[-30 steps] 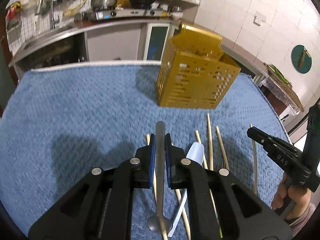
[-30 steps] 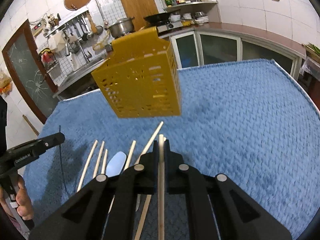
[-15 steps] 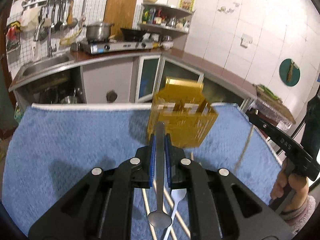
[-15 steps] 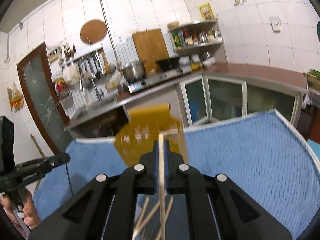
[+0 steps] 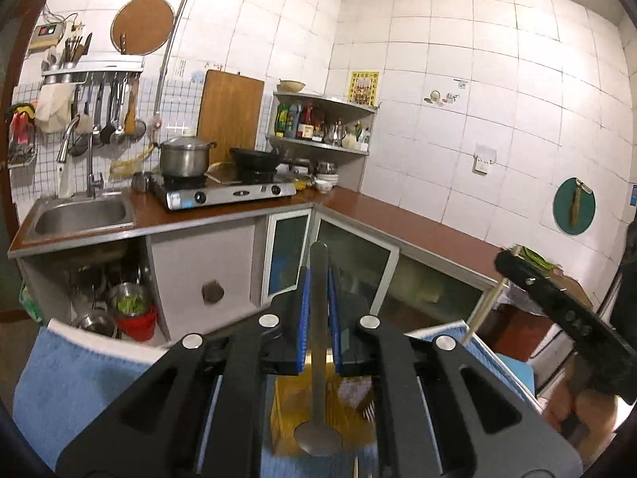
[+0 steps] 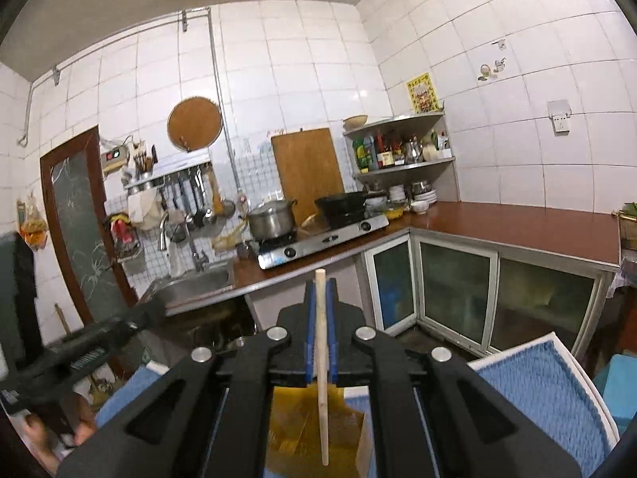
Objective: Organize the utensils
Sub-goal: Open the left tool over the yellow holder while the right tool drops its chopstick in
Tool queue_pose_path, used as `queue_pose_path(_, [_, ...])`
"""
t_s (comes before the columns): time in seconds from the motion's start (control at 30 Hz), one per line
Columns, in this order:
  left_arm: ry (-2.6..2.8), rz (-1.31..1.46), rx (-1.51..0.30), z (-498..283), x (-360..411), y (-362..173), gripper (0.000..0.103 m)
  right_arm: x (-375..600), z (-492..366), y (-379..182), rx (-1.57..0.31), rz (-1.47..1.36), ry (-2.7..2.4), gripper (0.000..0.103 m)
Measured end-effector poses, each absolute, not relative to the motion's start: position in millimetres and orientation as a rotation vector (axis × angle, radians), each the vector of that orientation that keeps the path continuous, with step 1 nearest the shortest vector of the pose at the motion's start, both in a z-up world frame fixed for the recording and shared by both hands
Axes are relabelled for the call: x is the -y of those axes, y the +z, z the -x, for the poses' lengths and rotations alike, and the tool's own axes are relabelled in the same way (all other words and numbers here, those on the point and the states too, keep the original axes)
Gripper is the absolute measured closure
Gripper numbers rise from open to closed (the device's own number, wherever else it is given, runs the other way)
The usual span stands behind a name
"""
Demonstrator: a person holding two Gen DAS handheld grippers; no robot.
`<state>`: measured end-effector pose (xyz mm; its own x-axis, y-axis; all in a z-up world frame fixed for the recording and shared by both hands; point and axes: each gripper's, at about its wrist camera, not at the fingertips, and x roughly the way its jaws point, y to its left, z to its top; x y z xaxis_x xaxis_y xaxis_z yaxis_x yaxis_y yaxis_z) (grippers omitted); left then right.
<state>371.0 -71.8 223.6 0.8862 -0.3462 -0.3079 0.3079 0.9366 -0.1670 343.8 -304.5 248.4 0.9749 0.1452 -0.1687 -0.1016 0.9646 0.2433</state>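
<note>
A: Left wrist view, centre frame: left gripper (image 5: 318,310) clamped on one metal spoon (image 5: 318,378), bowl hanging low over the yellow utensil holder (image 5: 286,410) at bottom centre. One fork's tines (image 5: 368,412) just visible beside it. At right edge, right gripper (image 5: 557,310) with one chopstick (image 5: 483,310).

B: Right wrist view, centre frame: right gripper (image 6: 321,318) pinched on that single chopstick (image 6: 322,378), tip down over the holder (image 6: 294,430) on the blue-towelled bench (image 6: 537,390). Left gripper (image 6: 103,342) at lower left.

A: Progress?

B: Apparently midway: two utensils lifted, neither dropped in yet. Remainder out of sight, uncountable.
</note>
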Motion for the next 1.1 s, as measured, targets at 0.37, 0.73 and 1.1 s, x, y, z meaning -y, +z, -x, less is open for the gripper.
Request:
queue_pose_path(0.37, [-0.306, 0.095, -0.442, -436.0, 96.2, 130.5, 0.096, 294.9, -400.0, 170.8, -0.321, -0.149, 0.108, 0.098])
queue_pose_path(0.73, [-0.258, 0.081, -0.509, -436.2, 86.4, 89.1, 0.075, 290.3, -407.5, 122.7, -0.408, -0.136, 0.109, 0.097])
queue_pose_path(1.1, [-0.186, 0.118, -0.498, -363.1, 32.8, 132.9, 0.014, 289.8, -351.0, 154.7, -0.372, -0.106, 0.06, 0.044])
